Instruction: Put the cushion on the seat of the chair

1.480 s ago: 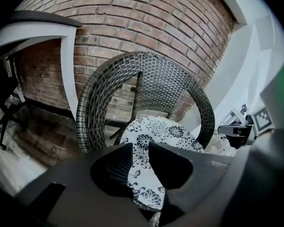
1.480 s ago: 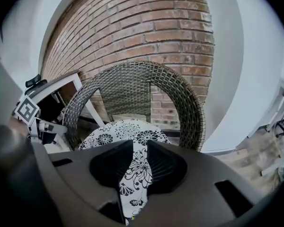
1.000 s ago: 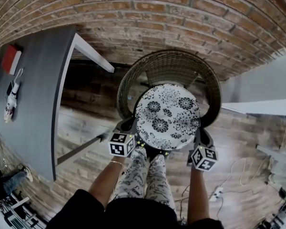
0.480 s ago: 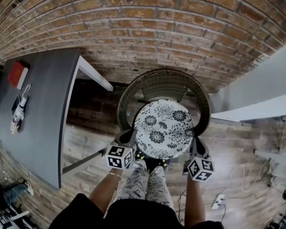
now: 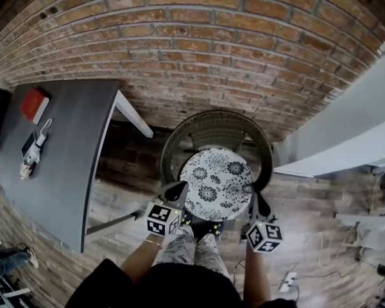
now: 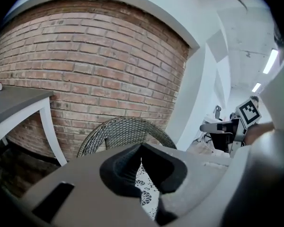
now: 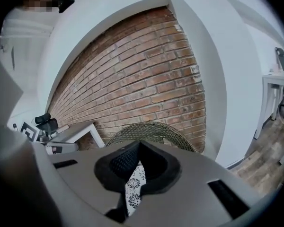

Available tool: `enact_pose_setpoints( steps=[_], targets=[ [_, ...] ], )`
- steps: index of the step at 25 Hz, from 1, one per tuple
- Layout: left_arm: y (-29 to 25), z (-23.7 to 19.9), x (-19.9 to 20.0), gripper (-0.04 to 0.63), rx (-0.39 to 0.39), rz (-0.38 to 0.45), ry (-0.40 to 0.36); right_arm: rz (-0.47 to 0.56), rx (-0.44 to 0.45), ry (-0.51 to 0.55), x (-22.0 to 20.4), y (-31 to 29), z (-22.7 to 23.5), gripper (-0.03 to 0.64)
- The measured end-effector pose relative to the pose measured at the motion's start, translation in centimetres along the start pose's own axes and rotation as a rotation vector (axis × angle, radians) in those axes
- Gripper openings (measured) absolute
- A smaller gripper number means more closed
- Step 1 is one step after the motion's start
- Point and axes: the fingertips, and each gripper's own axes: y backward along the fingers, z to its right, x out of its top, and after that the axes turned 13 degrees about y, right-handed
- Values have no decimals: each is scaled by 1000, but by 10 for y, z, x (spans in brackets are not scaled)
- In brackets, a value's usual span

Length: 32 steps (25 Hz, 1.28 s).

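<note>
Compared with a second and a half ago, both gripper views are tilting upward. The chair (image 5: 215, 126) is sitting much lower behind each pair of jaws, and more wall and ceiling are showing above it. In the head view the chair is appearing smaller and farther off than half a second ago.

The cushion (image 5: 216, 183) is lying over the chair's seat, ringed at the back and sides by the wicker backrest. Whether it is actually resting on the seat cannot be told. At the chair's front left, the left gripper (image 5: 178, 190) is pinching the cushion's edge, its jaws pressing together with the flowered fabric between them. At the chair's front right, the right gripper (image 5: 255, 203) is clamping the opposite edge the same way.

Counting: there is one chair, one cushion and two grippers, each carrying one marker cube. One grey table (image 5: 64, 172) is standing to the left of the chair, with one red book (image 5: 35, 104) lying on it. One brick wall (image 5: 244, 37) is running behind the chair, and the person's two legs (image 5: 192, 252) are standing just in front of it.
</note>
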Motion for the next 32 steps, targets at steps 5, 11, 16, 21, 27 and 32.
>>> enact_pose_setpoints(
  steps=[5, 11, 16, 21, 27, 32],
  targets=[
    [24, 17, 12, 5, -20, 22, 1, 38, 18, 32, 28, 21, -13, -2],
    [48, 37, 38, 5, -44, 61, -56, 107, 50, 70, 66, 39, -27, -2],
    [63, 55, 62, 5, -64, 93, -141, 157, 68, 122, 92, 52, -39, -2],
    [73, 76, 82, 5, -107, 123, -188, 187, 92, 172, 112, 64, -49, -2],
    [77, 88, 88, 4, -139, 127, -205, 210, 108, 179, 122, 74, -54, -2],
    [79, 90, 85, 5, -141, 124, -197, 186, 97, 195, 119, 78, -50, -3]
  ],
)
